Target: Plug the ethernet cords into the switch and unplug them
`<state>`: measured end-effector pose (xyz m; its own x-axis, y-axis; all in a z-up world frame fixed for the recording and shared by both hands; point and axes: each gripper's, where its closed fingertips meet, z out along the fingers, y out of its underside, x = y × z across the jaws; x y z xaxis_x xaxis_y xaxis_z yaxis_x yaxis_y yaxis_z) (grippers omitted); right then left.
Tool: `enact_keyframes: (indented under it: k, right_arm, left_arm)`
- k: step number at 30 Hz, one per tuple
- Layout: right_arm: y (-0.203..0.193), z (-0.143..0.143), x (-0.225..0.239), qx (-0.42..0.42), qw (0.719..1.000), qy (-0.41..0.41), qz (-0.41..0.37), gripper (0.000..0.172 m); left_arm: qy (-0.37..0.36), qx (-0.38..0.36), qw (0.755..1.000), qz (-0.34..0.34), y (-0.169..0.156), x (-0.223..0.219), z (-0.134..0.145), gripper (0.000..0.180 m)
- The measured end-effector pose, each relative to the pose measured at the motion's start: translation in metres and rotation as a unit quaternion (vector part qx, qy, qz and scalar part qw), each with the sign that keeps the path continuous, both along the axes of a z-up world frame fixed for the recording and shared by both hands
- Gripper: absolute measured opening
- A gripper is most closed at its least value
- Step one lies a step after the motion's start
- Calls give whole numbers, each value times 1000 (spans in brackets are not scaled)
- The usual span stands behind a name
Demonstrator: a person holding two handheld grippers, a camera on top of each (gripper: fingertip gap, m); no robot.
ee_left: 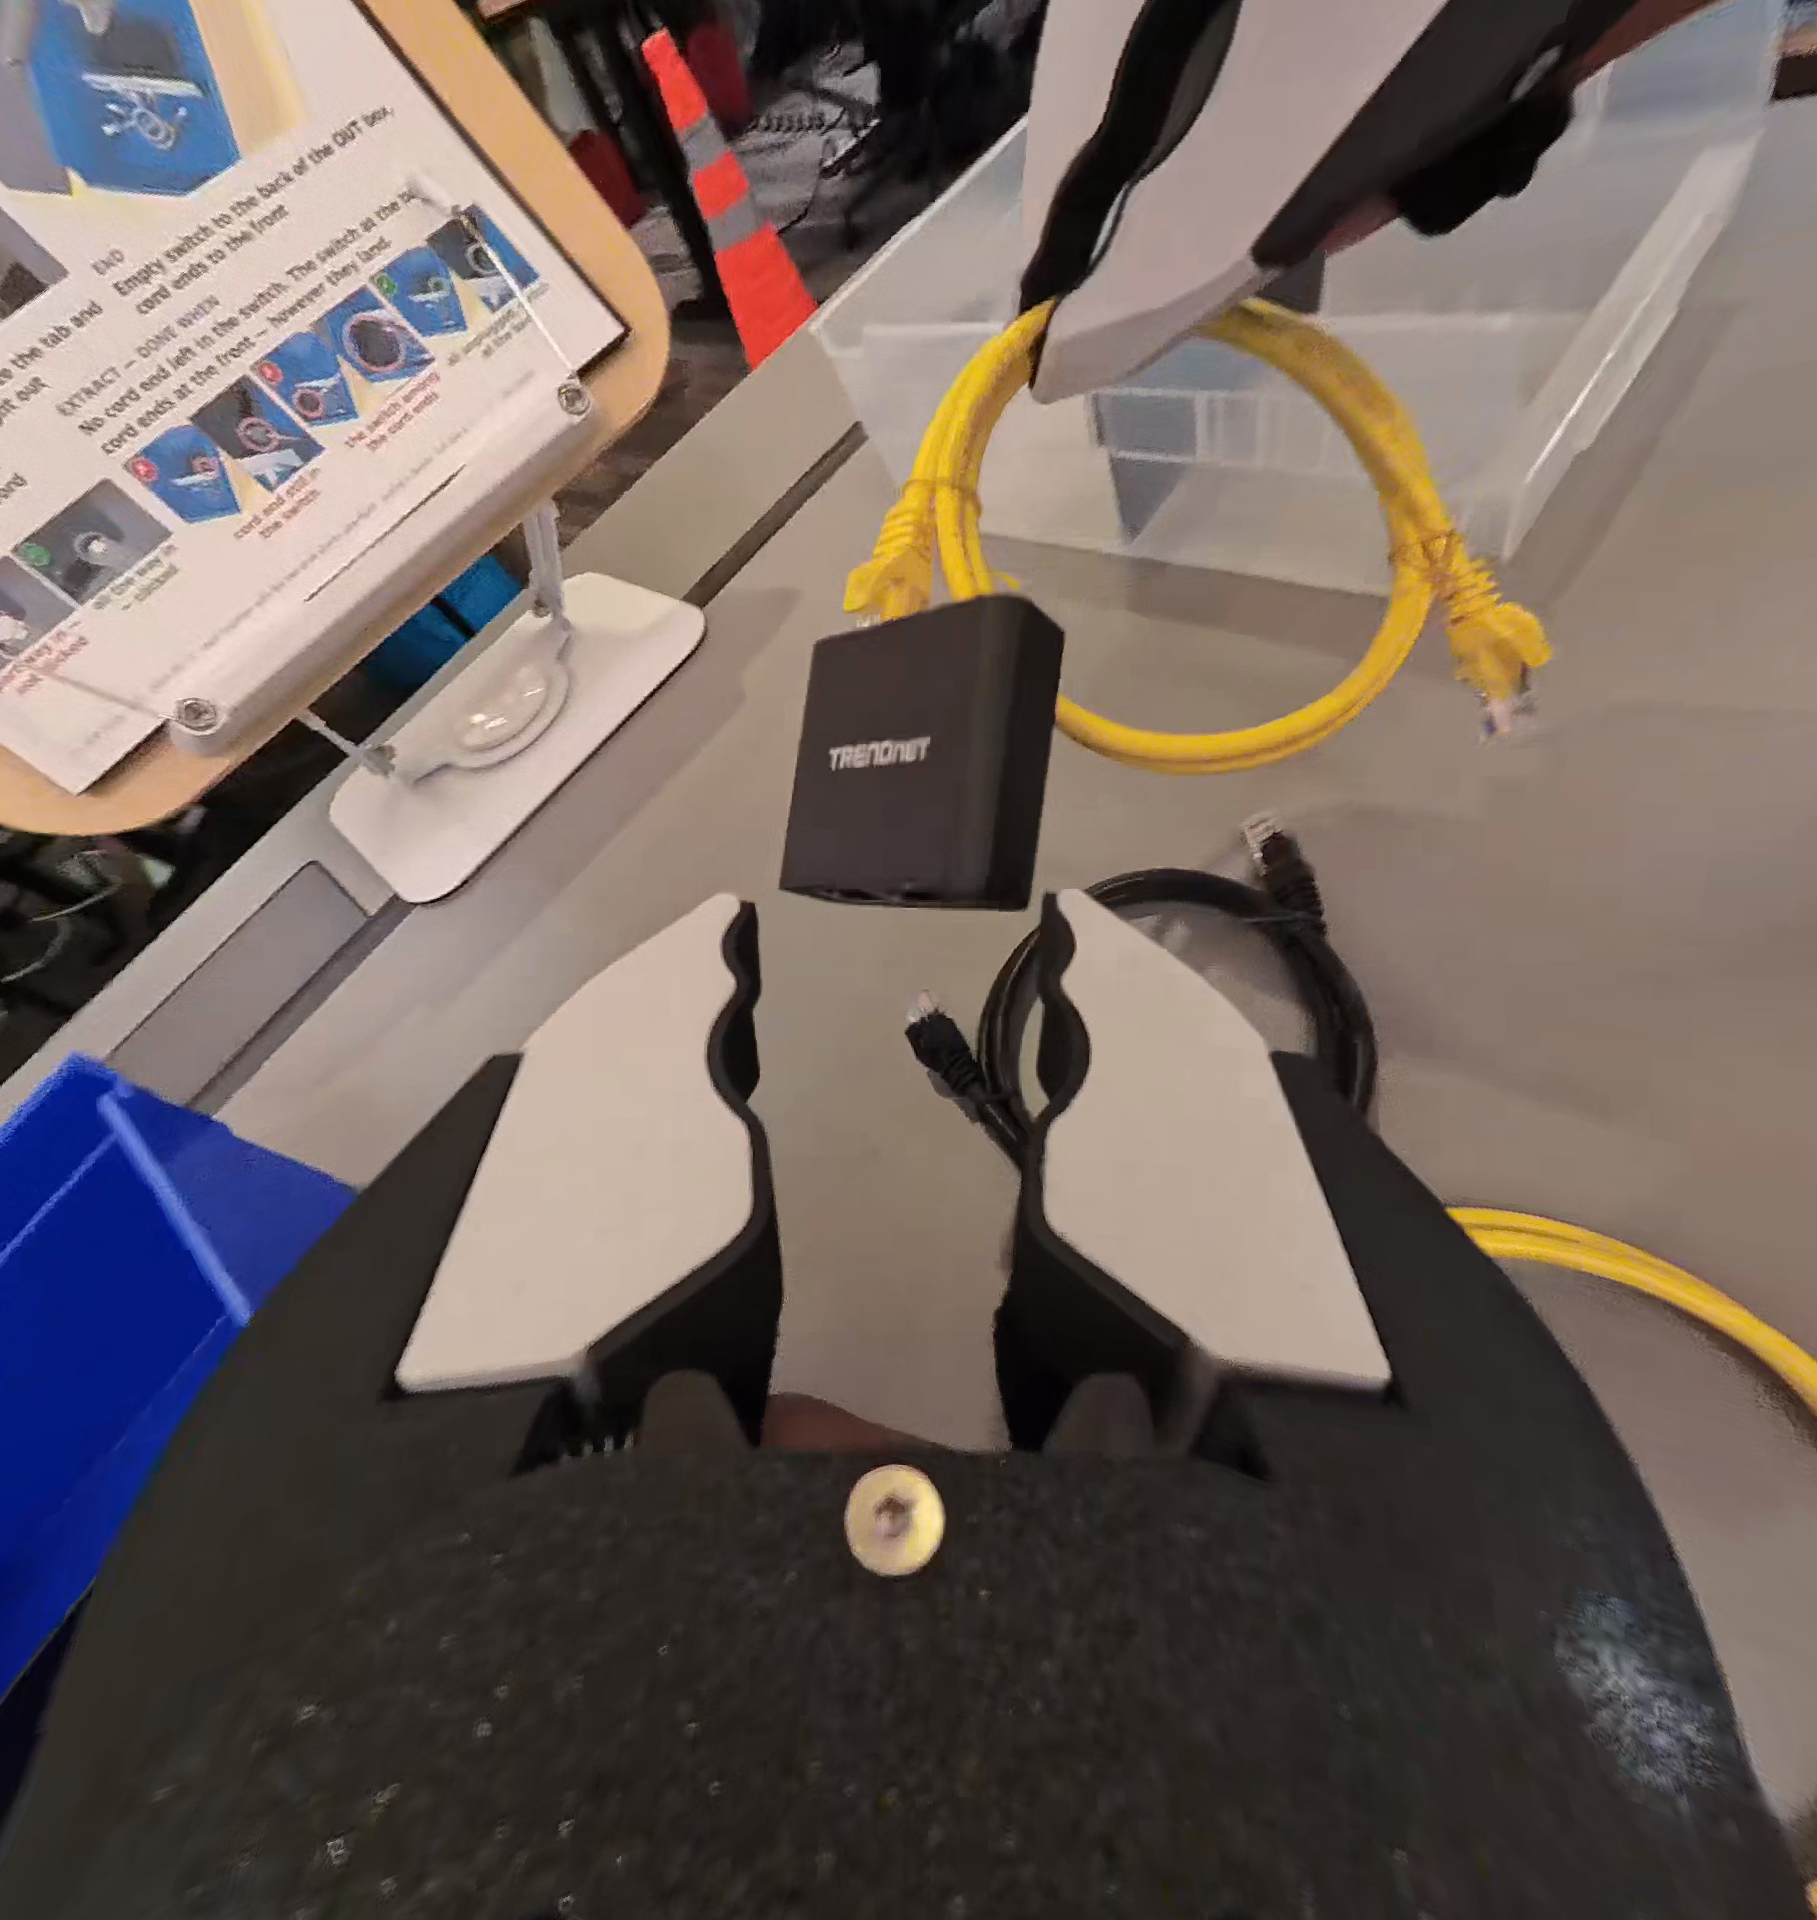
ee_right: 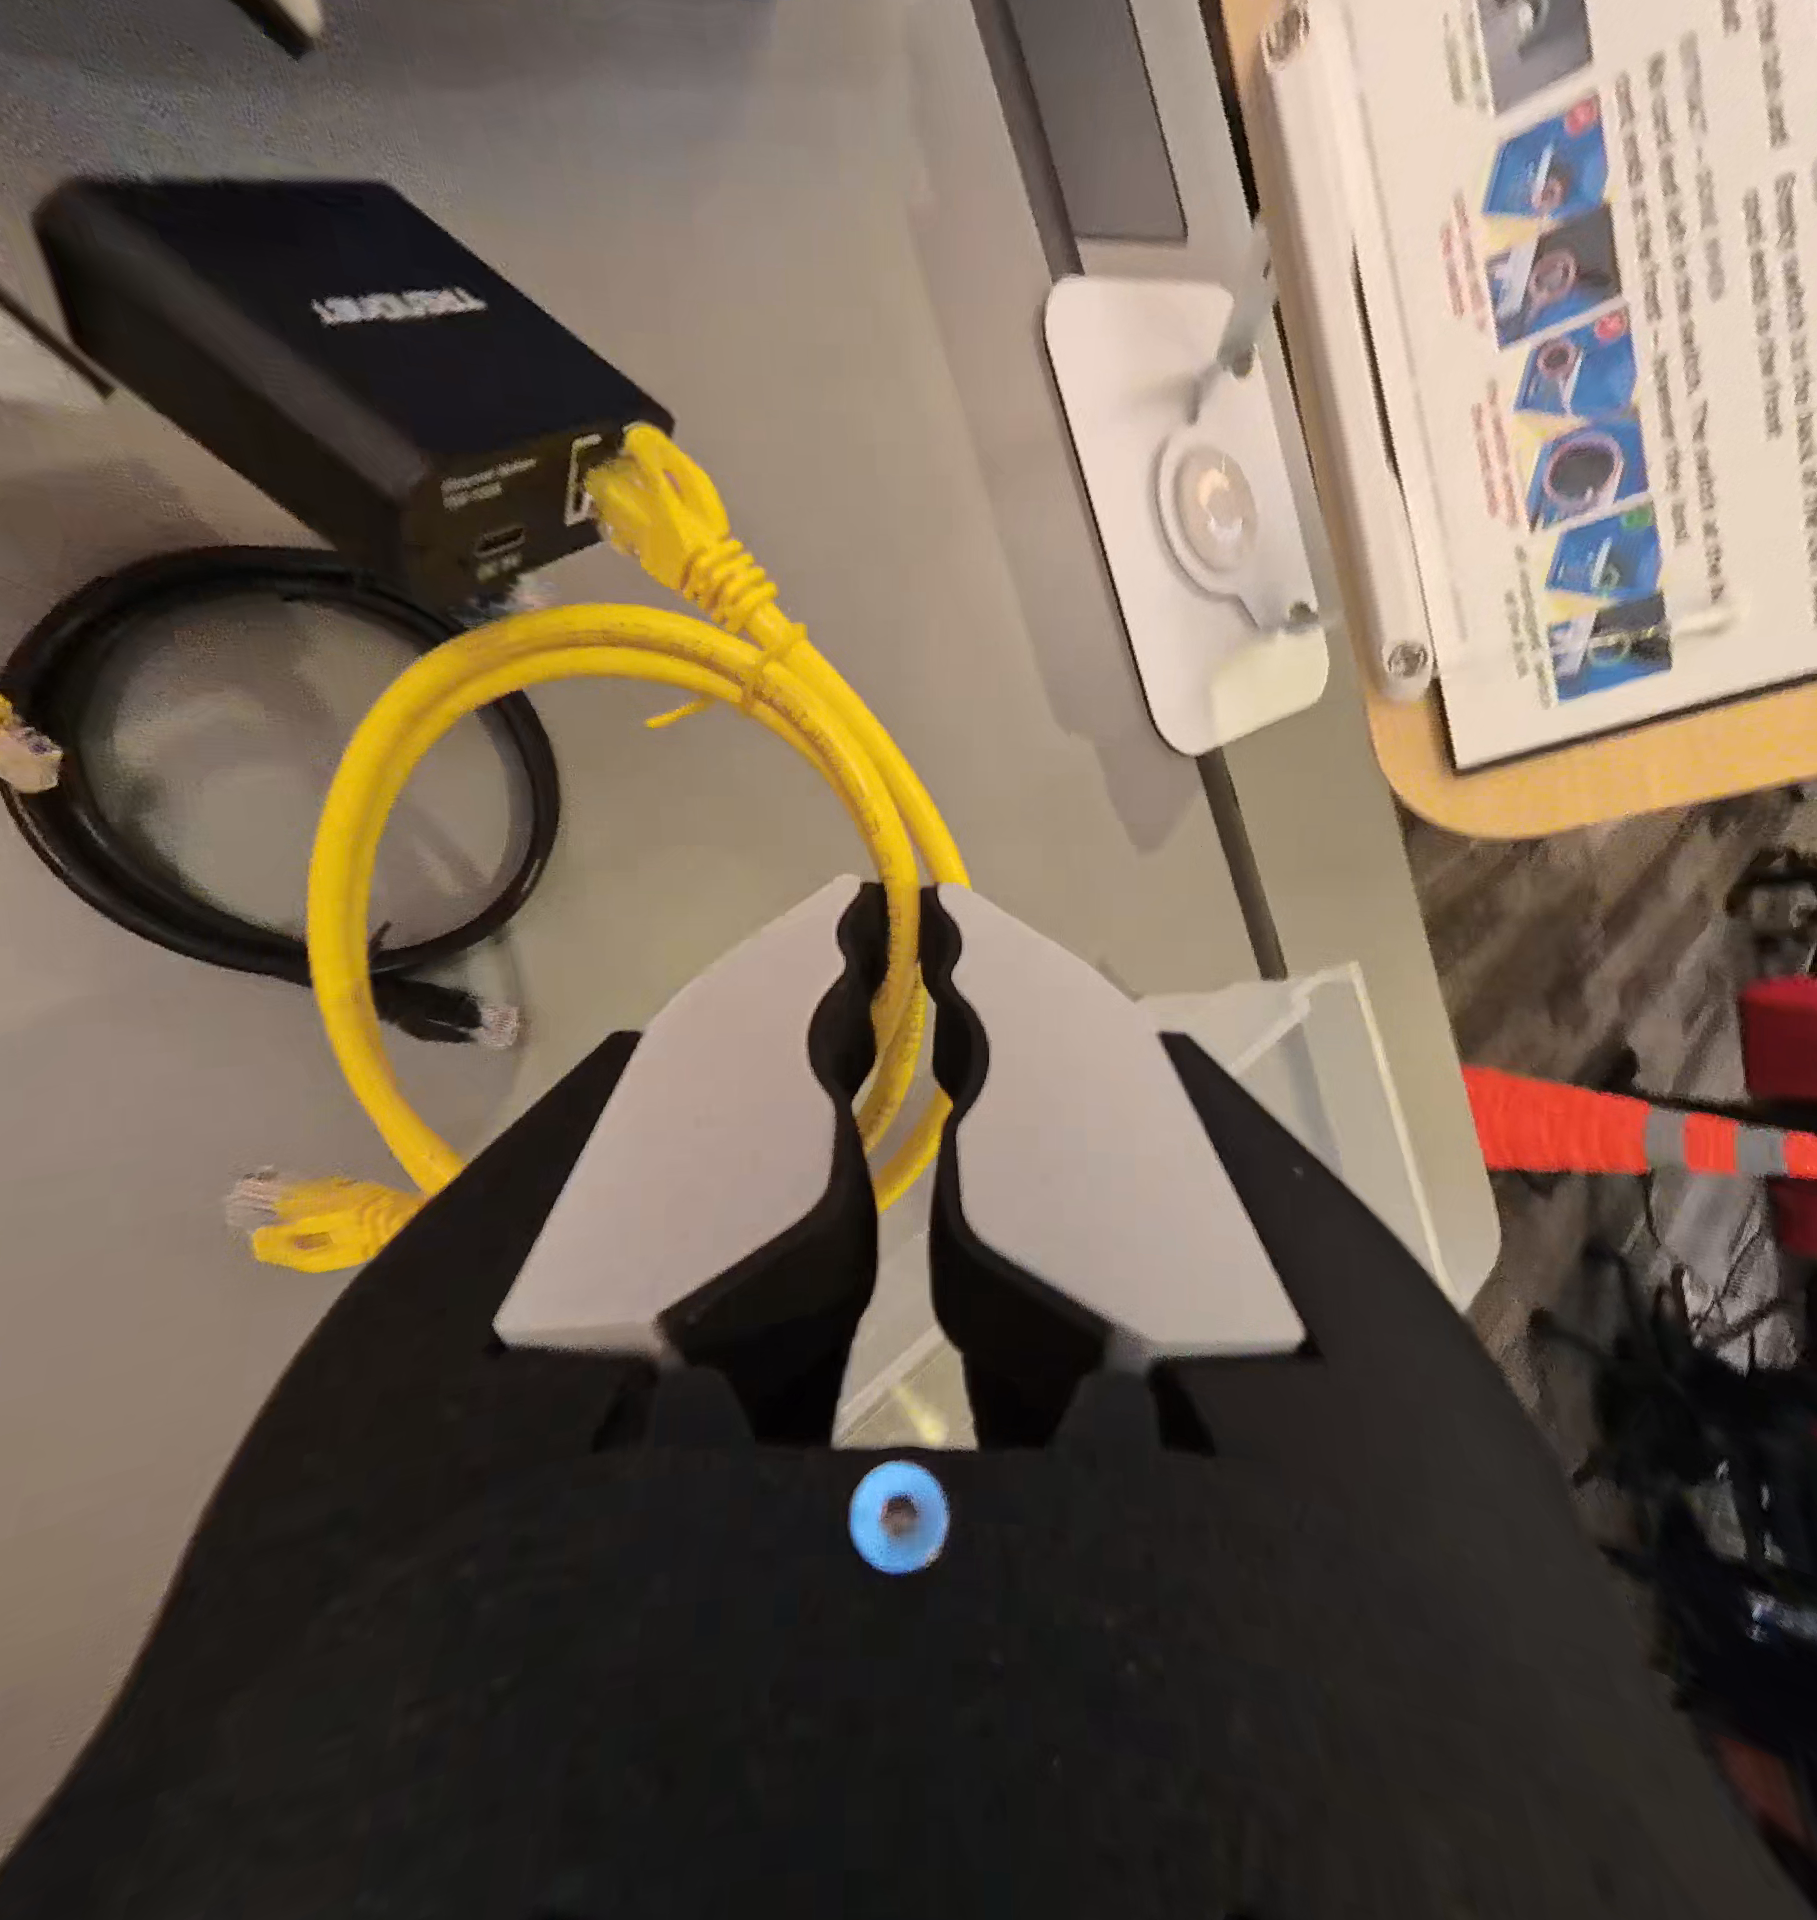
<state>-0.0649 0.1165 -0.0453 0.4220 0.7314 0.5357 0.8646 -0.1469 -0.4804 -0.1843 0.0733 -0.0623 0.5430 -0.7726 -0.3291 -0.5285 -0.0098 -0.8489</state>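
The black switch (ee_left: 919, 753) lies on the grey table just beyond my left gripper (ee_left: 896, 914), which is open and empty. One plug (ee_right: 655, 509) of a coiled yellow ethernet cord (ee_right: 468, 665) sits in the switch (ee_right: 343, 353). My right gripper (ee_right: 899, 894) is shut on that coil's loop, and it also shows in the left wrist view (ee_left: 1080, 343) holding the yellow cord (ee_left: 1195, 727) up. The cord's other plug (ee_right: 312, 1216) hangs free. A coiled black ethernet cord (ee_left: 1299, 966) lies unplugged beside my left fingers. A second yellow cord (ee_left: 1662, 1299) lies at the lower right.
An instruction sheet on a white stand (ee_left: 260, 364) is at the left edge of the table. A clear plastic bin (ee_left: 1506, 343) stands behind the cords. A blue bin (ee_left: 83, 1299) is at my near left. An orange cone (ee_left: 738, 229) stands on the floor beyond. The tips of one gripper are about 12 cm away from the tips of the other.
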Motion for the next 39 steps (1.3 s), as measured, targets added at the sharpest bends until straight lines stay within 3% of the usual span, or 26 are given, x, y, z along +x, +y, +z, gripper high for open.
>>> enact_keyframes:
  k: [4,8,17,20,23,29,33,36,39]
  right_arm:
    - [-2,-11,-2,-44,998,9,-52,6]
    - [-4,-13,-8,-56,996,24,-59,6]
    - [-13,-5,-15,-57,996,36,-63,6]
    - [-19,-6,-25,-63,996,37,-56,6]
    - [-27,-1,-33,-67,996,43,-43,6]
    - [-39,14,-38,-66,995,68,-9,7]
    - [-54,47,-43,-59,983,155,76,24]
    - [-57,85,-13,-49,967,237,75,28]
    - [-62,94,9,-47,957,272,92,28]
  left_arm:
    - [75,74,993,46,5,1,-5,54]
    - [168,179,964,100,18,-6,-15,48]
    - [213,242,938,128,34,3,-17,48]
    - [221,248,931,153,43,4,-13,37]
    - [227,230,929,180,51,-2,-11,26]
    - [193,217,943,163,46,-1,-6,26]
    - [142,141,968,153,37,-15,-12,26]
    - [69,56,983,163,14,-48,-13,26]
    - [-36,-13,982,184,-15,-86,-6,25]
